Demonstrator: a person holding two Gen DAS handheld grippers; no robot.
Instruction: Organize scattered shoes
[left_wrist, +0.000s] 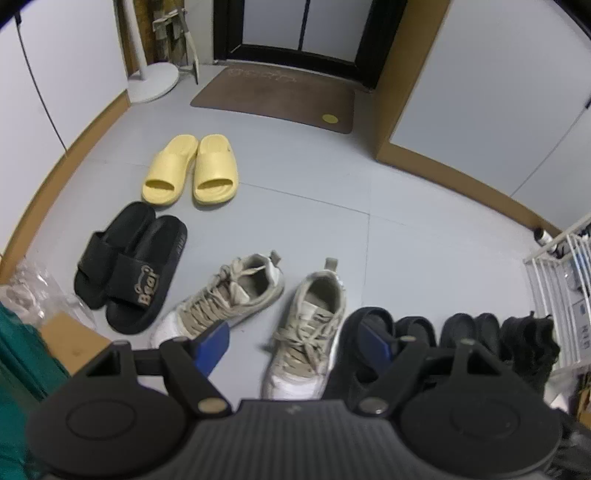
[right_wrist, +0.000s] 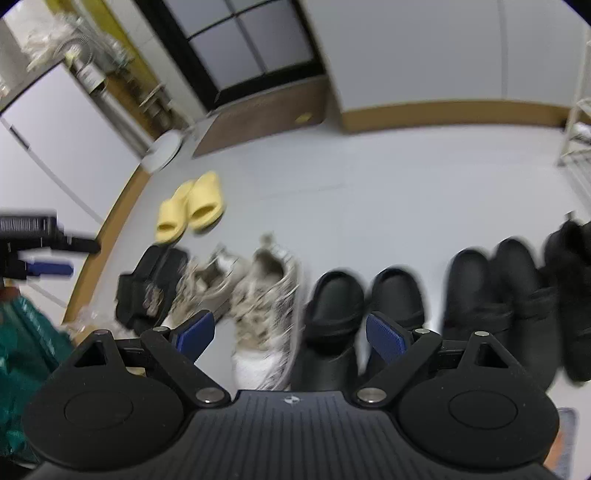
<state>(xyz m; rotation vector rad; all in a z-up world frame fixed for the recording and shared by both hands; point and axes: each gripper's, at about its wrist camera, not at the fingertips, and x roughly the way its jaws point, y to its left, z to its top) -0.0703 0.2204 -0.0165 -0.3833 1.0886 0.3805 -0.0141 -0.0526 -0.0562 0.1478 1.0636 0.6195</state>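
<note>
Shoes lie across the grey floor. A yellow pair of slides is farthest, with black "Bear" slides nearer. Two beige sneakers sit askew, one to the left and one to the right. Right of them stand a pair of black clogs and more black shoes. My left gripper hangs open over the right sneaker's toe. My right gripper is open above that sneaker and the nearest clog, holding nothing.
A brown doormat lies before the dark door. A white round stand base is at the far left. A white wire rack borders the right. A teal bag, a cardboard box and clear plastic wrap crowd the near left.
</note>
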